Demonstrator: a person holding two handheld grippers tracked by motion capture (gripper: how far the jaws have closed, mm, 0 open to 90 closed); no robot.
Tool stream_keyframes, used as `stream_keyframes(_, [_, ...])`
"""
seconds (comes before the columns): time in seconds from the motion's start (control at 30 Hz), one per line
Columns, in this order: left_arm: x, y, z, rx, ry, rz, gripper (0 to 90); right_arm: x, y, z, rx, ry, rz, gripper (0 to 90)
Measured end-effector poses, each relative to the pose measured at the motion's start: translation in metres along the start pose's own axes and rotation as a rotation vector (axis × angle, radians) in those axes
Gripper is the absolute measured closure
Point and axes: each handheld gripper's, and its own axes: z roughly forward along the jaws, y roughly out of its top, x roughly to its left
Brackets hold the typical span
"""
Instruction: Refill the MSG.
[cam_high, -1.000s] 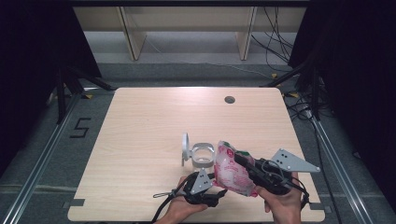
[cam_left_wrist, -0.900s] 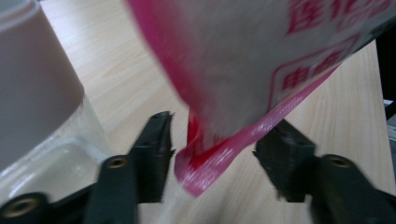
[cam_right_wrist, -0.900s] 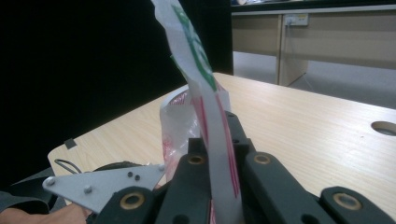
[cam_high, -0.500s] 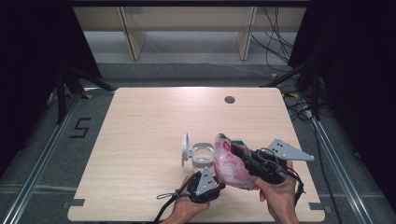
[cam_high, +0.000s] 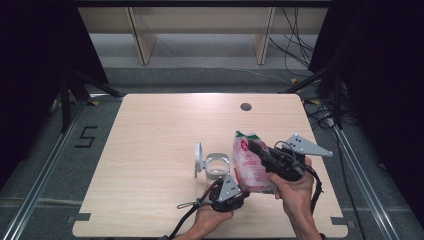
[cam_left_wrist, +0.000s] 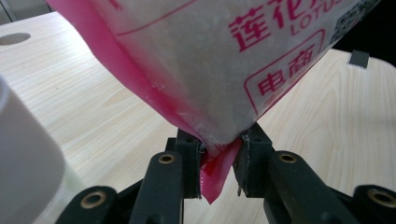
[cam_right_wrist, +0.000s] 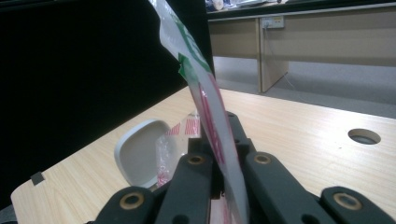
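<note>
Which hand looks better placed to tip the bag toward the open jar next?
Probably the left: left gripper pinches the bag's bottom corner beside the jar; right gripper clamps the top edge.

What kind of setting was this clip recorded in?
Probably a lab-style recording station: a bare wooden table fenced by black curtains, floor rails beside it, loose cables and plain office desks behind.

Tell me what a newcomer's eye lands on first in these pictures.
First, the pink and white bag held up over the near right part of the table, pinched near its top by the right gripper and at a bottom corner by the left gripper. Next, the clear container with its white lid flipped open, just left of the bag.
</note>
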Motion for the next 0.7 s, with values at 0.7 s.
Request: stream_keyframes(0.7, [-0.014,0.004,0.019,-0.101,0.048,-0.148,73.8,0.003,0.011,0.016,0.005,-0.032,0.0,90.0])
